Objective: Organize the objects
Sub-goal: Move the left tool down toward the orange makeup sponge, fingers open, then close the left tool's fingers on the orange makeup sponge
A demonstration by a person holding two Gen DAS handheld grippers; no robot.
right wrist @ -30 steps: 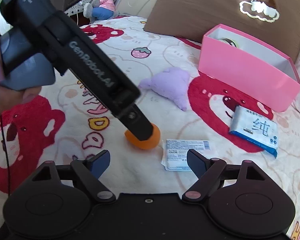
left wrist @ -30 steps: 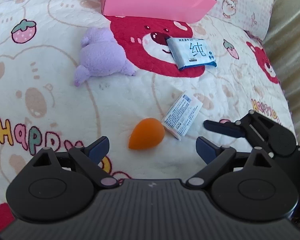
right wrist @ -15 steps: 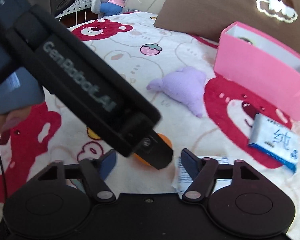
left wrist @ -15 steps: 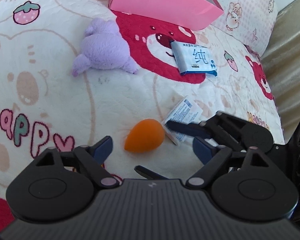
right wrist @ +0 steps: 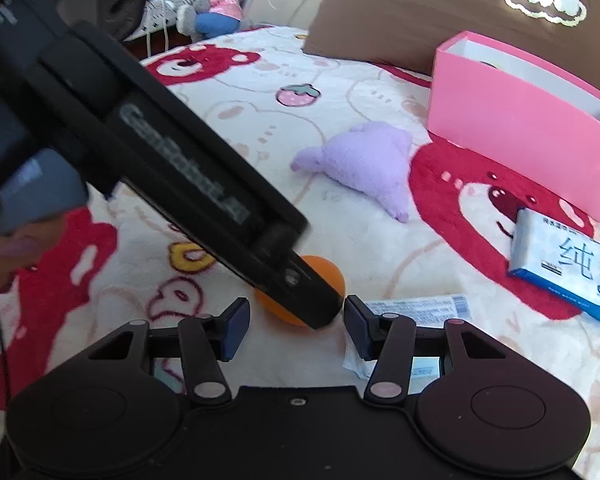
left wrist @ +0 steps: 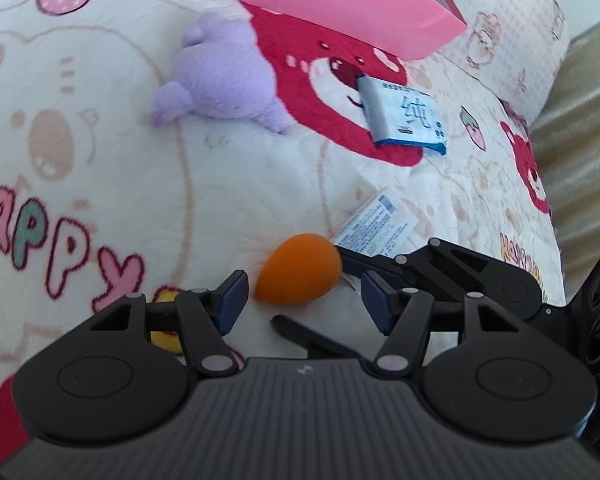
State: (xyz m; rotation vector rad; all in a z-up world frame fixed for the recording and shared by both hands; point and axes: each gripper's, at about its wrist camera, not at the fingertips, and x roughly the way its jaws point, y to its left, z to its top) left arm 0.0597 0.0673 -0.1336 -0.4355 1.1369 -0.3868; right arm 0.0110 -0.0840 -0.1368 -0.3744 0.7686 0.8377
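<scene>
Both grippers have sunk toward the bed (left wrist: 228, 184), jaws just narrowing yet open: left gripper (left wrist: 304, 300) brackets the orange sponge (left wrist: 300, 274), right gripper (right wrist: 294, 326) nears the white sachet (left wrist: 376, 226); next, clamp, then carry to the pink box (right wrist: 520, 136).

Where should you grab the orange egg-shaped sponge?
Probably around the fat middle of the orange sponge, coming down from above. It lies on its side on the blanket, narrow tip toward the left hand-held gripper, so the rounded flanks give both pads something to squeeze; the tapered tip could slip out.
</scene>
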